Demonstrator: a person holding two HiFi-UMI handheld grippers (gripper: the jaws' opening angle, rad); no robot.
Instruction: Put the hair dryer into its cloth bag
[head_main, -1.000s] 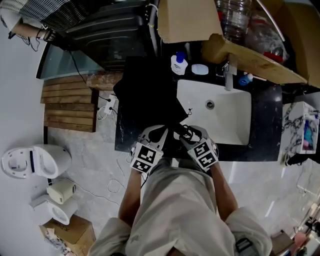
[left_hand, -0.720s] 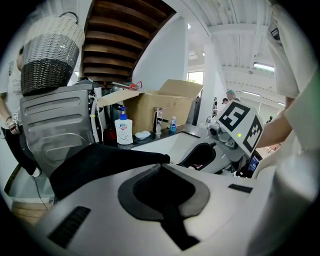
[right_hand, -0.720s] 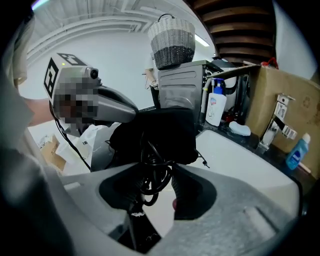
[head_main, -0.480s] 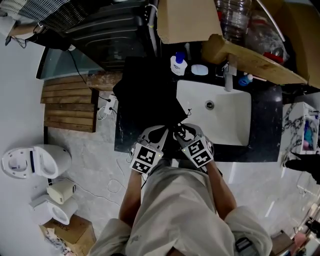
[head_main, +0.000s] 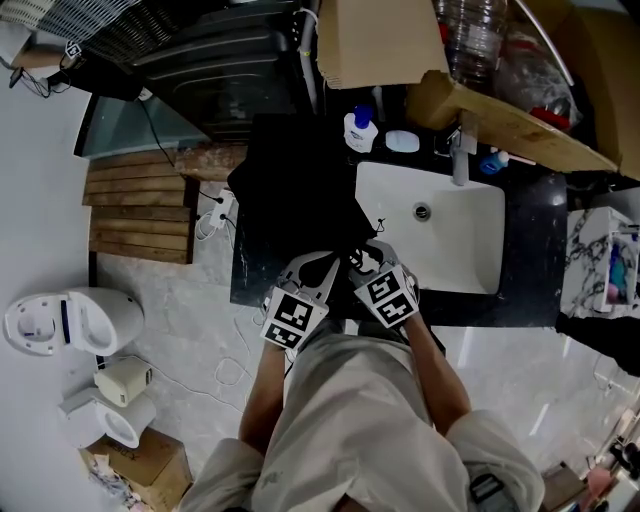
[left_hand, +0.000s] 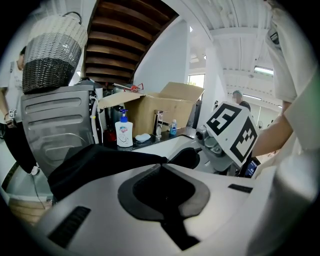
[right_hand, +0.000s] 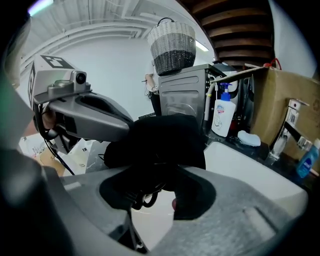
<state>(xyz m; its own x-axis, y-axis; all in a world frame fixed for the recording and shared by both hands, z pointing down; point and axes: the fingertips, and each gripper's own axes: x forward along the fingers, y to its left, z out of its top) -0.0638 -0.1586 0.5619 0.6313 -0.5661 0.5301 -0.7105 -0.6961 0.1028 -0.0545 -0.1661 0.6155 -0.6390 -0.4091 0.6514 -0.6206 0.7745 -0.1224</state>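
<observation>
the black cloth bag (head_main: 295, 190) lies spread on the dark counter (head_main: 246, 285), straight ahead of both tools, its near edge reaching their tips. the hair dryer itself cannot be picked out from the black cloth. the right tool (head_main: 362, 260) has just been closing its jaws and now stands narrow, clamped on a looped black cord (right_hand: 144, 196) that sits between them, with the bag's bulk just beyond. compared with a second ago, this tool has slid sideways toward the left tool (head_main: 325, 260), so the two now sit almost tip to tip, and its marker cube (head_main: 388, 297) has turned a little. the left tool is where it was before, jaws fully together at the bag's near edge; whether a fold is nipped is unclear. the white sink (head_main: 450, 240) lies ahead and to the right of the right tool, and a soap bottle (head_main: 360, 130) stands beyond the bag.
</observation>
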